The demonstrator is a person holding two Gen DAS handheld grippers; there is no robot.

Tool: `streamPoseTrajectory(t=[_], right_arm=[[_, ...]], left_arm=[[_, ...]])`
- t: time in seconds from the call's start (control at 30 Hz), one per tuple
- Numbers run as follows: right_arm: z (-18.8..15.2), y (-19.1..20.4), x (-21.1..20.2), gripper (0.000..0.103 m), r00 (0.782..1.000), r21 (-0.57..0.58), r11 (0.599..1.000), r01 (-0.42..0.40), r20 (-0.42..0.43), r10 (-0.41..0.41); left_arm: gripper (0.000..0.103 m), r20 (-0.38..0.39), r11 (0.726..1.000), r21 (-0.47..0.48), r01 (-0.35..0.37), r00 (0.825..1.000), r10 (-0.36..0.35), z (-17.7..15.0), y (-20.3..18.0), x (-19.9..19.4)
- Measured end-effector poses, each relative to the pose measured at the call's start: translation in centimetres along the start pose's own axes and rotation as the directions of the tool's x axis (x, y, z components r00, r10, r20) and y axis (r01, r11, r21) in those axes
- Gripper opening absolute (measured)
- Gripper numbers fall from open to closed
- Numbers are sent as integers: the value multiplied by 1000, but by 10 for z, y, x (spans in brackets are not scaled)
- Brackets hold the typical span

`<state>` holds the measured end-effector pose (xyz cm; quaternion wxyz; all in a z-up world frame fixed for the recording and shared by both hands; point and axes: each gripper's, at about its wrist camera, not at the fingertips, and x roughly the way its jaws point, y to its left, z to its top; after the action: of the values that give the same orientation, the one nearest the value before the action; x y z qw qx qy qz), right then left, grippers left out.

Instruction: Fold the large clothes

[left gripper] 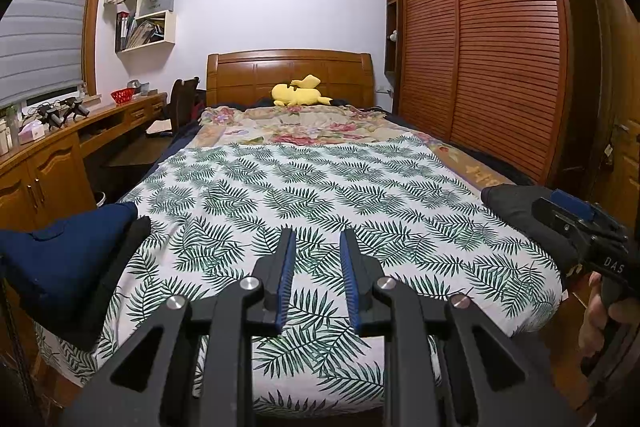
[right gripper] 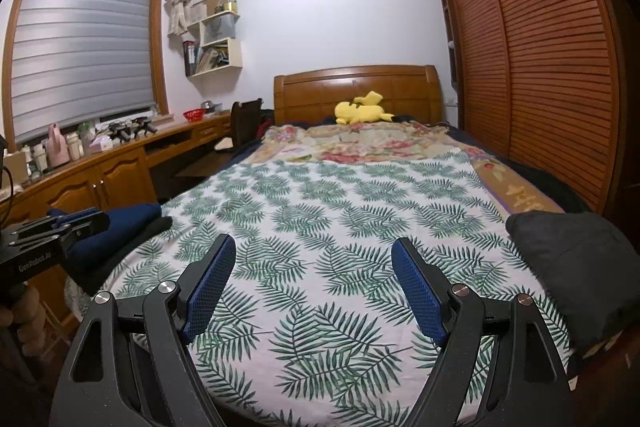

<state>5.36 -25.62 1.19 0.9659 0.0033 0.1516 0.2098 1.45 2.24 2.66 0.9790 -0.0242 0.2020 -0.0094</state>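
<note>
A white sheet with green leaf print (left gripper: 320, 179) (right gripper: 340, 207) lies spread flat over the near half of the bed. At its left edge a folded navy garment (left gripper: 60, 259) (right gripper: 120, 227) rests on a black one (left gripper: 120, 267). A dark grey folded garment (left gripper: 516, 203) (right gripper: 572, 267) sits at the sheet's right edge. My left gripper (left gripper: 318, 233) hovers over the sheet's near end, its jaws a narrow gap apart with nothing between them. My right gripper (right gripper: 314, 241) stands wide open above the sheet, holding nothing. Each gripper also shows at the side of the other's view, left gripper (right gripper: 92, 221) and right gripper (left gripper: 576, 215).
A floral blanket (left gripper: 288, 127) and a yellow plush toy (left gripper: 298, 95) lie towards the wooden headboard (left gripper: 288, 67). A slatted wardrobe (left gripper: 480, 47) runs along the bed's right side. A wooden desk (left gripper: 60, 147) with a chair (left gripper: 182, 99) lines the left.
</note>
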Motion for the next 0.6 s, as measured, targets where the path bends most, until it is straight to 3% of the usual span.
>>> streamPoseTrajectory(t=[0.6], right_arm=[[0, 0, 0, 82, 1000, -1, 1000, 0, -1, 0]], left_arm=[[22, 9, 1000, 8, -9, 1000, 9, 0, 3, -3]])
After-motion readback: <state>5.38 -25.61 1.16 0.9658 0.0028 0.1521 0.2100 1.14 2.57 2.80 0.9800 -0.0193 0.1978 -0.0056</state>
